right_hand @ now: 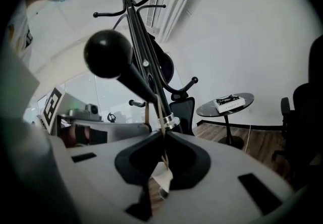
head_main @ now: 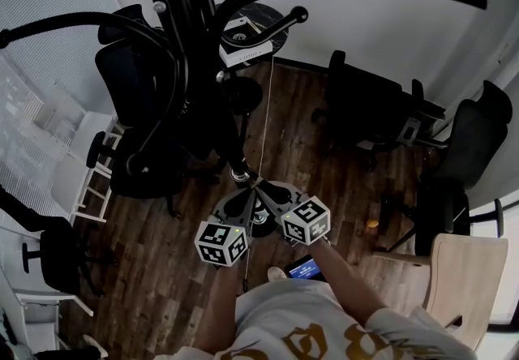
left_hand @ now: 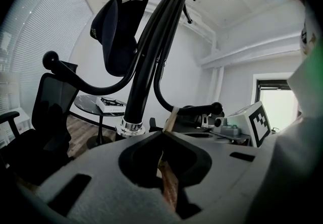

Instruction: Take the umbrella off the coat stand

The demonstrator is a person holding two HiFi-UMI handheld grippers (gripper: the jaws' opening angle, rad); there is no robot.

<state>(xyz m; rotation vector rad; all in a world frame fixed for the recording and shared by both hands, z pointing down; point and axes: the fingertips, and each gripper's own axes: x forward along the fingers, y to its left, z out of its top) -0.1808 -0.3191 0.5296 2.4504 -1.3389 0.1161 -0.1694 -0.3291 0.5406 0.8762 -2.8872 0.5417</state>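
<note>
Umbrella strap is the only part of the umbrella I can see well. It is thin, flat and tan, like a ribbon. The left gripper has its two jaws pressed together on the strap, right at the tips. The right gripper has its jaws closed on the same strap too. In the head view the two grippers meet tip to tip, so both pinch the strap at nearly one spot. From the left jaws the strap goes up toward 1 o'clock. There it lies across a curved black arm with a round ball on its end. I cannot make out the rest of the umbrella.

The coat stand is made of smooth, shiny black tubes that bend out like branches. A shiny silver ring goes round the pole, close to the left jaws at 10 o'clock. A dark cap hangs on a high arm at 11 o'clock. The jaws are dull grey with black insides. Each gripper carries a cube with black and white squares. The floor is dark wood planks. A small round table stands at 2 o'clock in the right gripper view.
</note>
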